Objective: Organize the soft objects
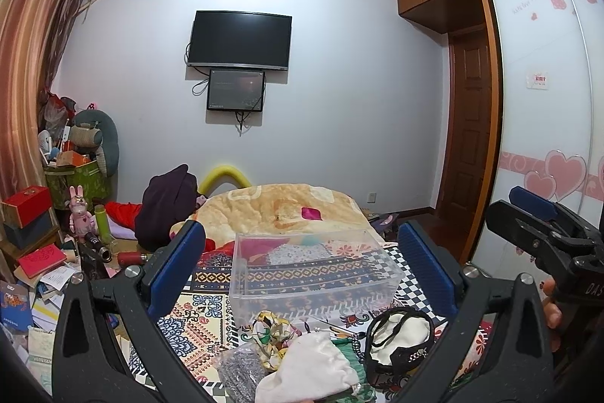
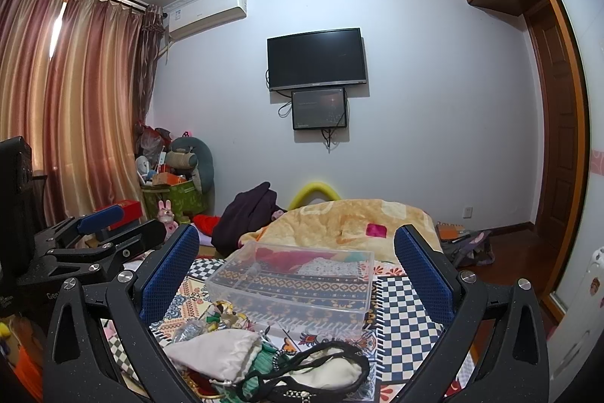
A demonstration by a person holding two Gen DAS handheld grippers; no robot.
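Both pairs of tongs are released, jaws spread wide and holding nothing. The left tongs (image 1: 298, 270) hang over the near edge of the bed, and the right tongs (image 2: 296, 274) hang just beside them on the right; neither touches the pile beneath.

That pile is the work. Nearest lies a white drawstring pouch (image 1: 309, 369), slumped and creased, with a grey mesh bag (image 1: 239, 372) touching its left side and a floral scrunchie (image 1: 271, 331) just behind. To the right sits a cream pouch with black cord (image 1: 400, 338), its cord looping loose around it.

All look light and limp. They should crumple under a pinch rather than slide, so a bunched fold near the pouch's middle or its gathered neck seems the surest hold; the cord is likely to snag or drag its neighbours along. The mesh bag may hold small hard bits, though I cannot tell.

Beyond them, toward the middle of the patterned bedspread (image 1: 211, 323), stands a clear plastic box (image 1: 313, 270), open-topped and seemingly empty, probably the destination. It is stiff and may skid if nudged.
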